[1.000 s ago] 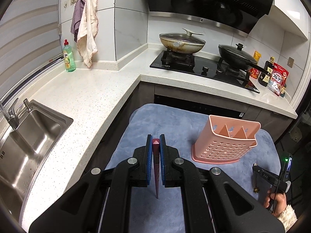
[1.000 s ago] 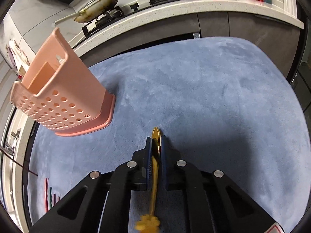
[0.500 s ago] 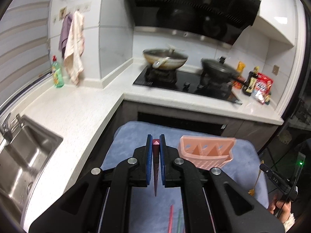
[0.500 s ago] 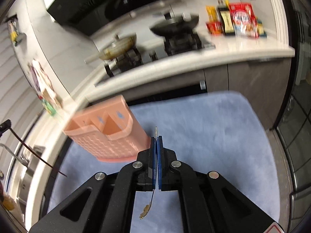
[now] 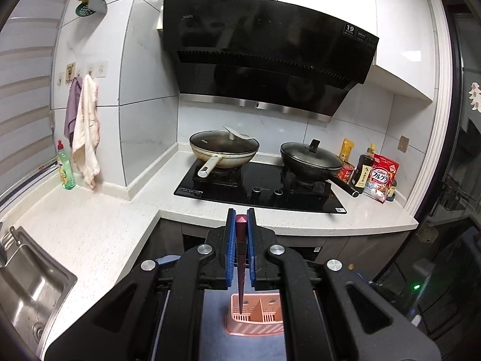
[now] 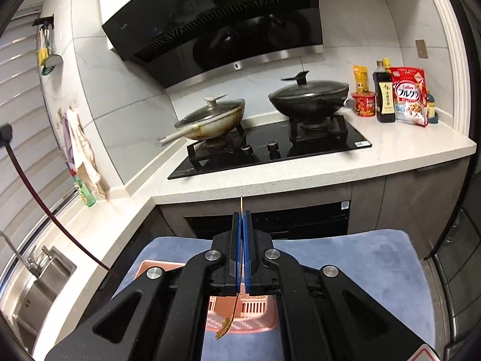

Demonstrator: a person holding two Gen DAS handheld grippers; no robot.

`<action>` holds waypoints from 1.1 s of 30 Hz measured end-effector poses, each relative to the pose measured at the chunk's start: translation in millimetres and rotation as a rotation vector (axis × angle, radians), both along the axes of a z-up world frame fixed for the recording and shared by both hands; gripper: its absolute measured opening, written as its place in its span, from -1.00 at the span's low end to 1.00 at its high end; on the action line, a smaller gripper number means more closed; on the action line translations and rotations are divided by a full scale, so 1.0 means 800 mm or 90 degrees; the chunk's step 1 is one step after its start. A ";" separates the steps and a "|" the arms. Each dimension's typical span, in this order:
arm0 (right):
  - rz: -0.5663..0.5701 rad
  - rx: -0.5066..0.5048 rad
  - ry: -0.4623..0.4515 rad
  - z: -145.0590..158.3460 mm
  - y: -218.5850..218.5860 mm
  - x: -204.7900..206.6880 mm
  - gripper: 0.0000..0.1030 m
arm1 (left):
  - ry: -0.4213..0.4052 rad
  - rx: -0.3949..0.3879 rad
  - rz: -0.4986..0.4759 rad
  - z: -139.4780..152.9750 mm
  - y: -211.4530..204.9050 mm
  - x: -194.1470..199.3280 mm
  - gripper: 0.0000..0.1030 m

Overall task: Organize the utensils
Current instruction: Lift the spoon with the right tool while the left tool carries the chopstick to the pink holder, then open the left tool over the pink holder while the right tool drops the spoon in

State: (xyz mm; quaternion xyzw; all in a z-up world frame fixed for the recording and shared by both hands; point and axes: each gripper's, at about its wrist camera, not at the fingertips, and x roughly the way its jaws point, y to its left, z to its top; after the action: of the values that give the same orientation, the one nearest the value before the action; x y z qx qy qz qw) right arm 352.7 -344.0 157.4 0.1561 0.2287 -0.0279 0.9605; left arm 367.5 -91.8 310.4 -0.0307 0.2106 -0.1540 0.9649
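My left gripper (image 5: 241, 215) is shut on a dark red chopstick (image 5: 240, 258) that hangs upright, its tip just above or within the left compartment of the pink perforated utensil holder (image 5: 255, 320) on the blue mat. My right gripper (image 6: 242, 215) is shut on a thin gold utensil (image 6: 237, 310) whose ornate end hangs over the pink holder (image 6: 240, 316). The red chopstick (image 6: 45, 210) and part of the left gripper show at the left edge of the right wrist view.
A blue mat (image 6: 360, 258) covers the table. Behind it runs the white counter (image 5: 90, 225) with a hob, a cream pan (image 5: 224, 150) and a black wok (image 5: 311, 162). A sink (image 5: 24, 294) lies left. Bottles and a cereal bag (image 6: 409, 96) stand right.
Both grippers have risen and tilted up to face the stove. The pink holder now lies below both, seen between the gripper arms. The utensils now hang upright over it.
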 end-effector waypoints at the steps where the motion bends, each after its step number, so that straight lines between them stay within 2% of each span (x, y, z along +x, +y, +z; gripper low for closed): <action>1: 0.000 0.003 0.000 -0.007 0.000 0.008 -0.96 | 0.001 -0.002 -0.002 -0.004 -0.003 0.004 -0.87; 6: -0.007 -0.013 -0.002 -0.031 0.007 0.026 -0.96 | -0.007 -0.005 0.003 -0.032 -0.016 0.024 -0.87; 14: -0.004 -0.063 -0.003 -0.068 0.017 0.046 -0.95 | 0.057 0.005 -0.003 -0.096 -0.027 0.054 -0.86; 15: -0.006 -0.068 -0.006 -0.071 0.018 0.045 -0.90 | 0.061 0.006 -0.004 -0.102 -0.027 0.055 -0.86; 20: -0.015 -0.044 -0.023 -0.064 0.010 0.026 -0.83 | 0.072 0.015 0.009 -0.116 -0.016 0.050 -0.86; 22: -0.016 -0.033 -0.031 -0.055 0.006 0.013 -0.60 | 0.081 0.012 0.013 -0.116 -0.011 0.049 -0.75; 23: -0.018 -0.030 -0.033 -0.051 0.004 0.008 -0.42 | 0.085 0.008 0.013 -0.116 -0.008 0.048 -0.68; 24: -0.018 -0.026 -0.037 -0.045 0.002 -0.002 -0.35 | 0.087 0.006 0.021 -0.116 -0.003 0.043 -0.52; 25: -0.015 -0.025 -0.036 -0.040 0.002 -0.011 -0.35 | 0.086 0.006 0.025 -0.116 0.001 0.039 -0.39; 33: 0.005 -0.012 -0.004 -0.018 0.008 -0.090 -0.15 | 0.090 0.013 0.046 -0.117 0.033 -0.013 -0.16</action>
State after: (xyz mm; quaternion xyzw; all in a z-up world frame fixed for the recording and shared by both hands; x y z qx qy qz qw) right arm 280.5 -337.2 142.8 0.1461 0.2261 -0.0255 0.9627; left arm 357.5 -65.8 217.0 -0.0391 0.2782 -0.1147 0.9529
